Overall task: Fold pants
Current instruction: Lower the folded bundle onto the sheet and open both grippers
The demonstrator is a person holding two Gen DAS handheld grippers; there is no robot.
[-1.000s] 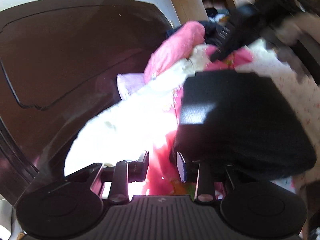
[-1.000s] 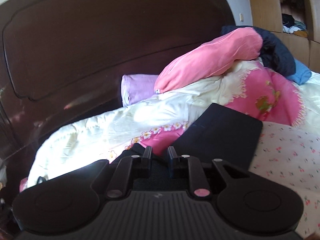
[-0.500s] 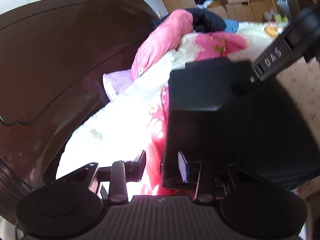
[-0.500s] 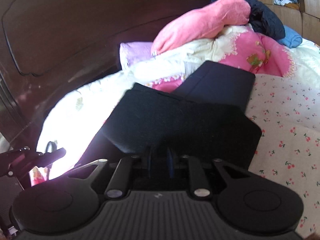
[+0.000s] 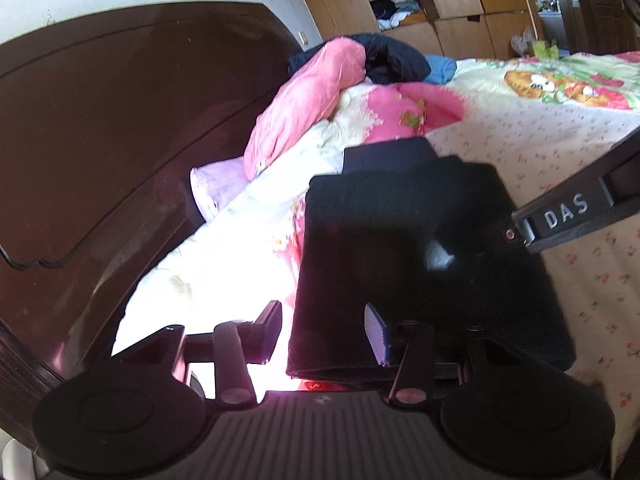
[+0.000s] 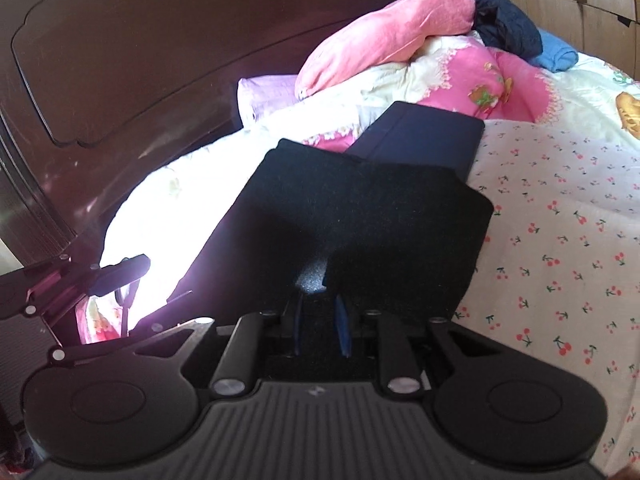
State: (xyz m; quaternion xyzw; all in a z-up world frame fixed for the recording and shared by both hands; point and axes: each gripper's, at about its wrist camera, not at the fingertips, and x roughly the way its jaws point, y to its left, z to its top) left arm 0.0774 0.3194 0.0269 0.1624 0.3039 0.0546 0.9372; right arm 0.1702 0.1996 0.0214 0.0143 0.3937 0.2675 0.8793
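Matt black, faintly fuzzy cloth for the pants [image 6: 360, 216], lying just ahead of the right tongs [image 6: 320, 326]; thin printed cotton for the bedsheet [image 6: 560, 240] to their right. Glossy dark polished wood on the headboard [image 5: 120, 140] left of the left tongs [image 5: 324, 336], with soft pink fleece on the pillow [image 5: 304, 100] beyond. Ribbed matt black plastic on both tongs' bodies, with small shiny metal pins.

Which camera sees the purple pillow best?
The right wrist view: the purple pillow sits in plain sight against the headboard. The left wrist view shows it too, but off to the side and partly tucked behind the quilt.
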